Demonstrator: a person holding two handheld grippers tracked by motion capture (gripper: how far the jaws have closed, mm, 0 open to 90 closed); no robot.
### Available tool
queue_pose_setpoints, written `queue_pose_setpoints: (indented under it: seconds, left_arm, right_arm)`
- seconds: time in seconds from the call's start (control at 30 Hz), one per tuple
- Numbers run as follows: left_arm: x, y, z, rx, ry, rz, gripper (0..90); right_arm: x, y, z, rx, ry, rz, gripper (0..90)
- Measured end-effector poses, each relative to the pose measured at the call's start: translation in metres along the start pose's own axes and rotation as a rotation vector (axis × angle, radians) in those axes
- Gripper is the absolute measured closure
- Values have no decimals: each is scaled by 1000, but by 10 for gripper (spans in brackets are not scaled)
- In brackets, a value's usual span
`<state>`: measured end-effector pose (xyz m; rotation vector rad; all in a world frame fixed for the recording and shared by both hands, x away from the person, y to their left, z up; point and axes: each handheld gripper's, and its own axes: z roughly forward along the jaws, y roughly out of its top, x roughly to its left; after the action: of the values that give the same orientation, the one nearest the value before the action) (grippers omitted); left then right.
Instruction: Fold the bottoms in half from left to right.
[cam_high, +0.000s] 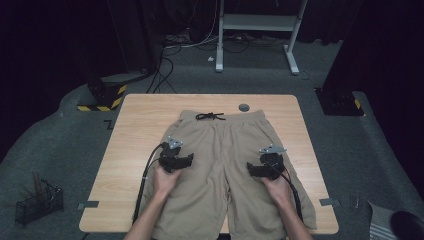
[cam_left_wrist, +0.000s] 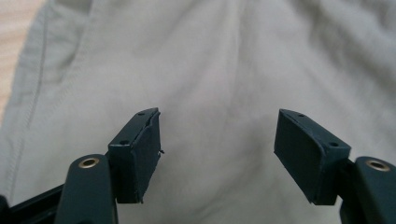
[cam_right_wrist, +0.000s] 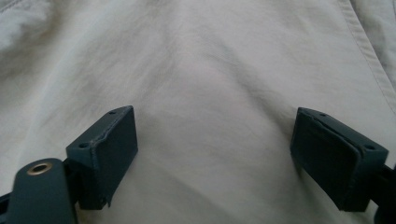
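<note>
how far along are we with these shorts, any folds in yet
Done: the khaki shorts lie spread flat on the table, drawstring at the far edge. In hand: left tongs and right tongs hang open over each leg, gripping nothing. Left: every fold.

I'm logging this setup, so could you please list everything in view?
shorts: one, khaki, flat on the table, waistband far
drawstring: one, black, at the waistband
table: one, light wood, centre
disc: one, grey, far table edge
basket: one, black wire, on the floor, left
desk frame: one, white, on the floor behind
cables: several, black, on the floor behind
left claw: one, black, open over the shorts
right claw: one, black, open over the shorts
</note>
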<state>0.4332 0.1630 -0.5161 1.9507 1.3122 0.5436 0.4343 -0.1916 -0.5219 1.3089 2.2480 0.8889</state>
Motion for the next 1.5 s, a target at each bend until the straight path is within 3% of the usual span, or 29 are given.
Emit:
queue_pose_setpoints:
  seconds: [0.07,0.13,0.33,0.53,0.63,0.67,0.7,0.73,0.8,0.87,0.93,1.07,1.2,1.23,1.5]
  left_arm:
    - [0,-5,3,25,18,22,316]
    - [-2,-10,4,1,32,31,313]
    - [-8,-16,-2,2,33,33,308]
    - [-21,-29,-16,5,24,43,287]
    - [-26,-34,-22,7,1,58,294]
    - [-26,-33,-24,13,-18,49,362]
    - [-24,-29,-24,15,-69,23,373]
    - [-24,-29,-24,15,-69,23,355]
    - [-21,-20,-22,0,-41,39,336]
    - [-17,-11,-17,-10,-29,41,315]
    - [-9,2,-8,-10,-9,18,310]
    - [-2,8,0,-11,12,-1,310]
    - [1,2,10,21,12,-5,306]
    - [-1,-2,11,0,28,26,310]
    - [-10,-10,4,-1,40,57,310]
  right_arm:
    - [0,-1,0,-6,-3,2,146]
    - [0,-4,-1,-22,-3,0,149]
    - [3,-8,-5,-24,-9,7,152]
    - [13,-23,-19,-25,-14,9,160]
    - [17,-31,-28,-27,-4,4,174]
    - [16,-31,-32,-7,4,-2,261]
    - [15,-29,-33,-5,0,-6,296]
    - [15,-29,-33,-5,0,-6,296]
    - [12,-23,-33,-35,-5,0,302]
    - [5,-6,-28,-63,17,37,305]
    - [3,3,-21,-61,9,42,307]
    - [4,11,-9,-64,-1,35,318]
    - [9,10,3,-41,-1,17,324]
    - [11,6,6,-42,-9,3,325]
    - [14,-5,-3,-55,-14,1,325]
